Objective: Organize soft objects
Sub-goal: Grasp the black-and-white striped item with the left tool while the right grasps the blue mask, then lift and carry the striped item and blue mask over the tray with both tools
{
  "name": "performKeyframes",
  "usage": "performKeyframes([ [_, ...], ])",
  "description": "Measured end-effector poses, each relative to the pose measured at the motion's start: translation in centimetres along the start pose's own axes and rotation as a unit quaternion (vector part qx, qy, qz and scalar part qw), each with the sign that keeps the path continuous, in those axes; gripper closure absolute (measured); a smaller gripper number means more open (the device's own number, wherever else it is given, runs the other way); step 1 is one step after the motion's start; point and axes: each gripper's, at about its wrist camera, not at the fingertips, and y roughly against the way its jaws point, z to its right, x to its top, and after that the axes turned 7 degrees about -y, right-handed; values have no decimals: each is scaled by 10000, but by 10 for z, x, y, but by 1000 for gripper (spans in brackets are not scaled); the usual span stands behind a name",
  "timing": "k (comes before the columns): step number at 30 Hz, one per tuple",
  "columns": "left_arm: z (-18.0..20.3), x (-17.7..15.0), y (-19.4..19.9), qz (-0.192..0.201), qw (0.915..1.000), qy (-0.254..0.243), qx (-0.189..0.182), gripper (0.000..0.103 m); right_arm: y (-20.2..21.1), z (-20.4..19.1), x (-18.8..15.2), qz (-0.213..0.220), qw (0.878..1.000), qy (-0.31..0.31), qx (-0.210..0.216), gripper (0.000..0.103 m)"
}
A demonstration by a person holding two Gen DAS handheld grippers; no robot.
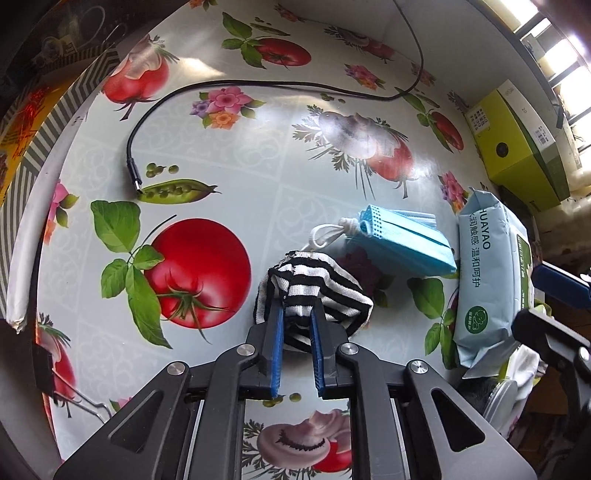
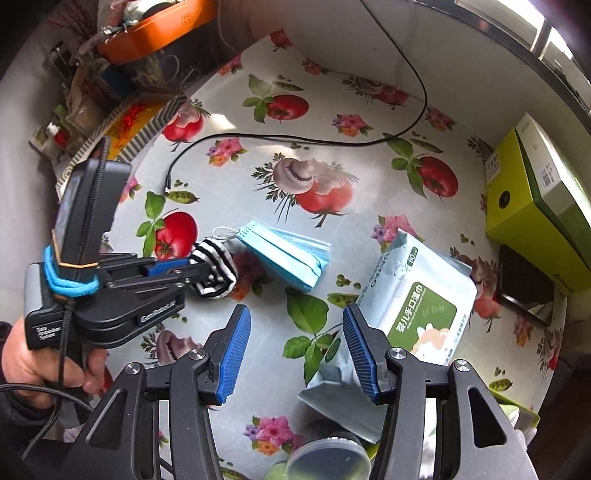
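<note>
My left gripper (image 1: 297, 317) is shut on a black-and-white striped sock (image 1: 325, 291), held just over the patterned tablecloth (image 1: 221, 155). It shows from the side in the right wrist view (image 2: 201, 267), with the sock (image 2: 216, 271) bunched at its tips. A stack of blue face masks (image 1: 402, 240) lies just right of the sock, also in the right wrist view (image 2: 284, 258). A pack of wet wipes (image 1: 487, 280) lies further right (image 2: 417, 310). My right gripper (image 2: 297, 339) is open and empty, hovering above the table next to the wipes.
A black USB cable (image 1: 258, 85) curves across the far part of the table (image 2: 295, 138). A green box (image 2: 535, 206) stands at the right edge. An orange tray (image 2: 155, 26) and clutter sit at the far left. A round lid (image 2: 328, 461) lies near my right gripper's base.
</note>
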Motion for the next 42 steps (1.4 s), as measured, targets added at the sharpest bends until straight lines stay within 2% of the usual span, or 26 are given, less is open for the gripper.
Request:
performKeyframes([
  [5, -10, -2, 4, 25, 9999, 83, 84, 89, -27, -6, 21, -266, 9984, 477, -119, 51],
  [11, -18, -4, 7, 9, 9998, 121, 148, 89, -64, -26, 36, -647, 9911, 1133, -266, 51],
  [17, -20, -6, 6, -20, 9998, 88, 175, 89, -95, -27, 43, -917, 9898, 1048, -304, 52],
  [19, -18, -3, 4, -31, 9998, 62, 208, 89, -97, -25, 43, -859, 9906, 1004, -360, 60],
  [20, -15, -1, 2, -36, 9997, 53, 226, 89, -96, -24, 43, -873, 9911, 958, -314, 72],
  [21, -15, 0, 2, -42, 9997, 47, 239, 89, -95, -23, 42, -888, 9915, 909, -265, 82],
  [23, -13, 1, 2, -47, 9996, 37, 266, 89, -90, -19, 40, -811, 9930, 811, -296, 85],
  [26, -11, 0, 5, -28, 9995, 7, 302, 89, -75, -11, 34, -662, 9966, 482, -84, 91],
  [35, 5, -1, 27, 145, 9988, -233, 394, 89, -14, 0, -4, -215, 9985, -162, 485, 91],
  [42, 35, -12, 57, 343, 9967, -627, 391, 89, 30, 1, -35, 143, 9956, -627, 676, 91],
])
